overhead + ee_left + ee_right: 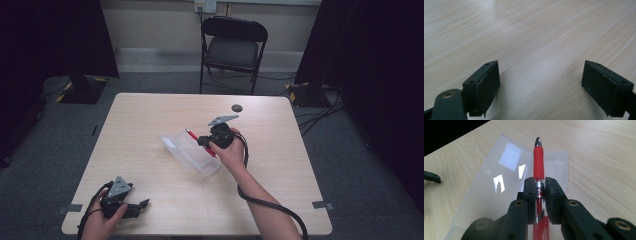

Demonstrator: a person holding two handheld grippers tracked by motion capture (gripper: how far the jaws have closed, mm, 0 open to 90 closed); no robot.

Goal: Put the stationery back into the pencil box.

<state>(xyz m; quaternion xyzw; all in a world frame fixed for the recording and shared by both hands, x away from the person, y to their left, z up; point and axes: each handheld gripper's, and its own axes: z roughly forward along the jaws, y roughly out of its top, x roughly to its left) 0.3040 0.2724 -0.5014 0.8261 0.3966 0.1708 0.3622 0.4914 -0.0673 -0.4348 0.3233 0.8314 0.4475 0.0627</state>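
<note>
With your right gripper (539, 192) pinching the red pen (538, 162) over the open clear plastic case (506, 170), you seem mid-placement, so next lower it into the tray and release, while your left gripper (540, 82) rests spread on the table (529, 32).

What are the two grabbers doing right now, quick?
Left gripper: jaws open, nothing between them, low over the table.
Right gripper: jaws shut on the red pen, above the clear plastic case.
</note>
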